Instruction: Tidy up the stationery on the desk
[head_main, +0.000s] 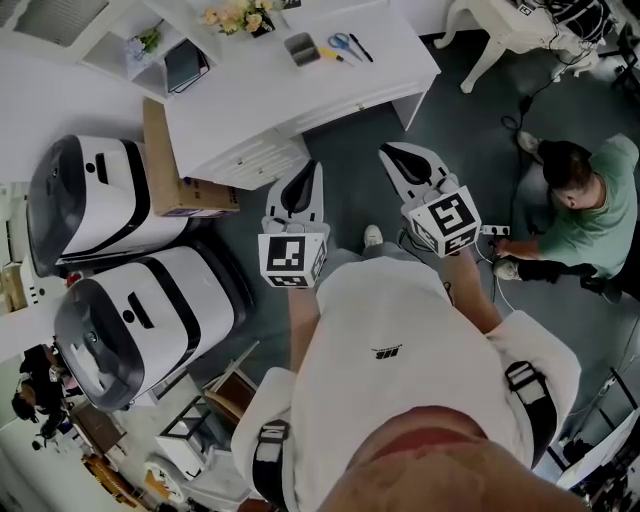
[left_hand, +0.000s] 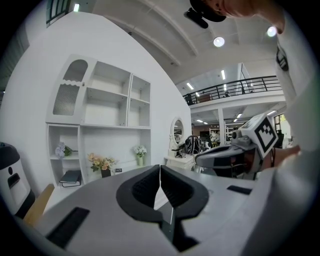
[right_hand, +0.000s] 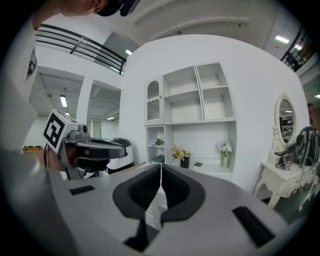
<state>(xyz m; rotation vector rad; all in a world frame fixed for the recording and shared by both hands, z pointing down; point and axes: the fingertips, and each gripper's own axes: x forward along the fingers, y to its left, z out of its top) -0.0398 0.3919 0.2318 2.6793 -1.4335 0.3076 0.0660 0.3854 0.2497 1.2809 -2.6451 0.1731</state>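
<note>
My left tongs (head_main: 314, 168) and right tongs (head_main: 386, 151) are shut, empty, facing the desk (head_main: 250, 100); a cardboard box (head_main: 162, 160) stands left of it and a crouching person (head_main: 575, 200) right.

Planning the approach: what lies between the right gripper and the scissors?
Head view: only a strip of floor, then bare desk top, between right gripper and scissors.

One desk (head_main: 250, 105). On it: one grey case (head_main: 300, 48), one scissors (head_main: 341, 43), one black pen (head_main: 360, 47). Two white machines: upper machine (head_main: 95, 195), lower machine (head_main: 150, 320). One cardboard box (head_main: 162, 160). One flower bunch (head_main: 238, 15). Two grippers: left gripper (head_main: 316, 165), right gripper (head_main: 384, 151). One crouching person (head_main: 585, 205).
</note>
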